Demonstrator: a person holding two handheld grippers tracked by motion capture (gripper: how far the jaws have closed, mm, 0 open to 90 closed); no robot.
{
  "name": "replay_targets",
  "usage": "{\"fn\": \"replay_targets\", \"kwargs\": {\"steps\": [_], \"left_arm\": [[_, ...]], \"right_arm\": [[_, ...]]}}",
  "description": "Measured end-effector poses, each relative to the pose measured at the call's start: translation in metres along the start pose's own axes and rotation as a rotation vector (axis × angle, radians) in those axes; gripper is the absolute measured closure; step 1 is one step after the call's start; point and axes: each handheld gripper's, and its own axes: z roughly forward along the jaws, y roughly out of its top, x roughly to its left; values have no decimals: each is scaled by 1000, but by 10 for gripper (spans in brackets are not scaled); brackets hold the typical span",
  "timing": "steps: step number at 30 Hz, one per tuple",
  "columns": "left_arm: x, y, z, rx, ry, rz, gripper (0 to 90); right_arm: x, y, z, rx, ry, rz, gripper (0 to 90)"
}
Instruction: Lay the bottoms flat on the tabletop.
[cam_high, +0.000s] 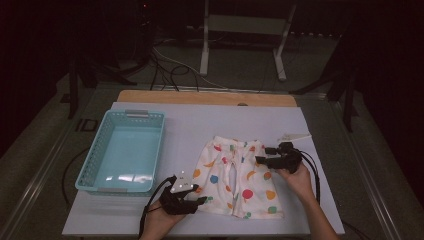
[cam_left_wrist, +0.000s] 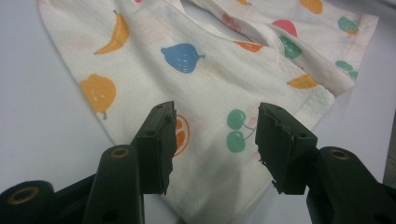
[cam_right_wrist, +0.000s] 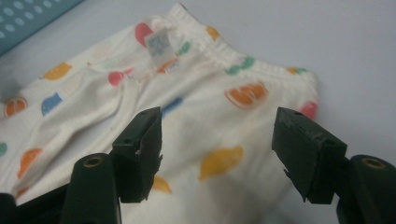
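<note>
2 grippers are being held at opposite edges of the small fruit-print shorts (cam_high: 235, 177), which are lying flat near the middle of the white table (cam_high: 190, 125), to the right of the empty blue basket (cam_high: 122, 150). The left gripper (cam_high: 200, 201) is being kept at the near-left leg hem with its jaws parted and nothing pinched between them; the cloth is being seen through the gap. The right gripper (cam_high: 260, 160) is being held over the right side near the waistband, jaws standing wide, also gripping nothing. Judging by this, the garment is being left spread out and released, perhaps after smoothing. No fold is being shown yet, and the basket is being left unfilled, so folding and putting away are judged as remaining.
</note>
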Motion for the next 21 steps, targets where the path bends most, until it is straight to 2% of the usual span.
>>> {"fn": "replay_targets", "kwargs": {"steps": [3, 6, 8, 10, 12, 16, 17, 20, 21], "left_arm": [[1, 0, -2, -8, 1, -2, 477], [1, 0, -3, -17, 3, -3, 477], [2, 0, -4, -18, 3, -5, 477], [2, 0, -4, -16, 6, -3, 476], [3, 0, -6, -19, 6, -1, 476], [4, -1, -6, -17, 5, -2, 476], [4, -1, -6, -17, 5, -2, 476], [5, -1, -5, -16, 3, -3, 475], [4, -1, -5, -18, 1, -4, 475]], "right_arm": [[1, 7, 8, 4, 2, -10, 317], [5, 16, 13, -1, -24, -41, 319], [5, 25, 17, 30, -13, -26, 283], [6, 31, 19, 33, -5, -13, 285], [13, 49, 21, 27, -1, -48, 288], [19, 67, 28, 31, 0, -85, 291], [19, 71, 31, 44, 6, -76, 281], [23, 80, 37, 23, 18, -90, 302], [25, 81, 40, 16, 31, -81, 301]]}}
